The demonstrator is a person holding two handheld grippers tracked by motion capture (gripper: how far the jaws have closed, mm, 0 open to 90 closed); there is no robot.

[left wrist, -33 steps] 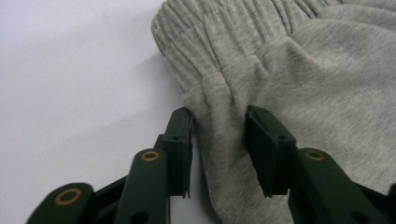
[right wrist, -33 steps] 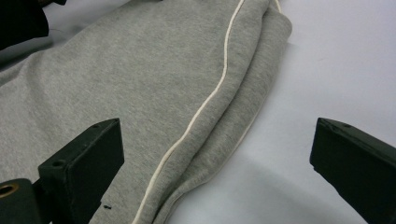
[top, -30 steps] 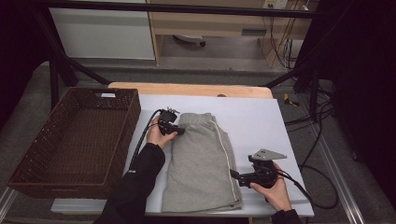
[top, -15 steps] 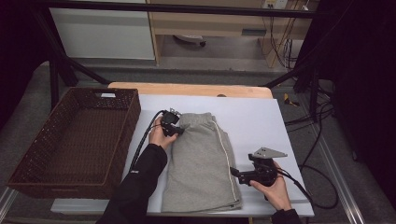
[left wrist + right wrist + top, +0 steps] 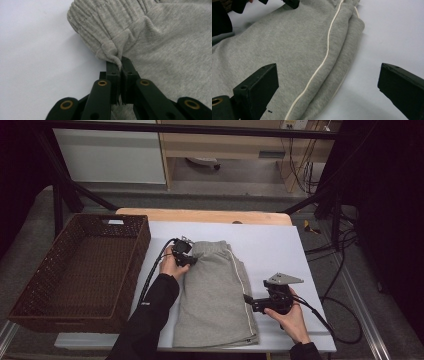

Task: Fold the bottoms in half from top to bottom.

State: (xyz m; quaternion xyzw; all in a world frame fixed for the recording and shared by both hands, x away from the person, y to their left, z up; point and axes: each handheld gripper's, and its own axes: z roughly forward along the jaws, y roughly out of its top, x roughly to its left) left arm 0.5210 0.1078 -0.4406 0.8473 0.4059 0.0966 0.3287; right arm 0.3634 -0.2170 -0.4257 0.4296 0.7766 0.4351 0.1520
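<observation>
Your left claw (image 5: 119, 65) is pinched tight on a bunched fold of the grey sweat shorts (image 5: 215, 295), right at the edge of the ribbed waistband (image 5: 100, 27). Its jaws have just been closing, and the cloth sits between them now. The shorts lie folded flat on the white desk (image 5: 270, 245), waistband toward the far side, hem toward you, with a pale piping stripe (image 5: 322, 60) running down the side seam. Your right claw (image 5: 327, 92) stands wide at the shorts' seam edge, one jaw over the grey cloth and the other over bare desk; whether either jaw touches the cloth I cannot tell. A brown wicker basket (image 5: 30, 295) sits just beside the desk on your left.
</observation>
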